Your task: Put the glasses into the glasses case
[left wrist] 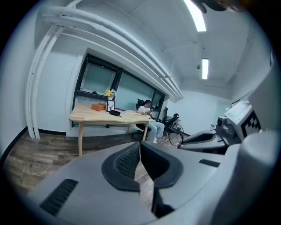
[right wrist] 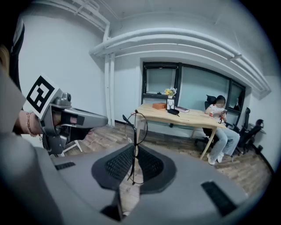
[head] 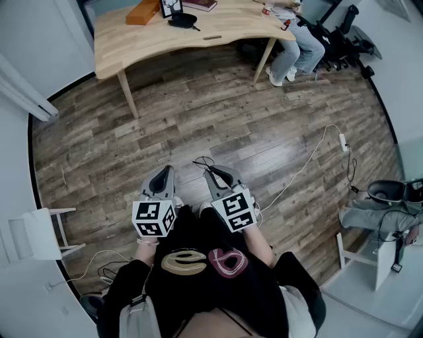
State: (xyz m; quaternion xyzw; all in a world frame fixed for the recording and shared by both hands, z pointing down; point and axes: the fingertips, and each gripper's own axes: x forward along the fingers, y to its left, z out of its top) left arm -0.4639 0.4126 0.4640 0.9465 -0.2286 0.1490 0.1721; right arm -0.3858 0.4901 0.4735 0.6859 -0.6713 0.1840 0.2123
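Black top [head: 198, 277] of the person w/ the rig fills the bottom of the head view. Just ahead are both grippers, side by side over the plank floor [head: 198, 112], pointing fwd & somewhat down.

R gripper [right wrist: 134, 154]: pads pinch the glasses [right wrist: 137, 127], thin dark wire frame. It stands edge-on & roughly upright btwn the pads, w/ one round rim and a temple sticking up past the tips. So the glasses are in the air, in R's grip, not on any surface.

L gripper [left wrist: 139, 147]: pads pressed together at the tips, nothing btwn them, only floor seen through the slit below. Sits just beside R, not touching it.

Far side of the room: wooden table [head: 218, 33] w/ orange box [head: 143, 12], small picture frame [head: 170, 6], book [head: 200, 4] and a dark object [head: 182, 20], too small to ID. A person sits at its right end [head: 301, 43]. White cable [head: 301, 168] runs across the floor right of the grippers.
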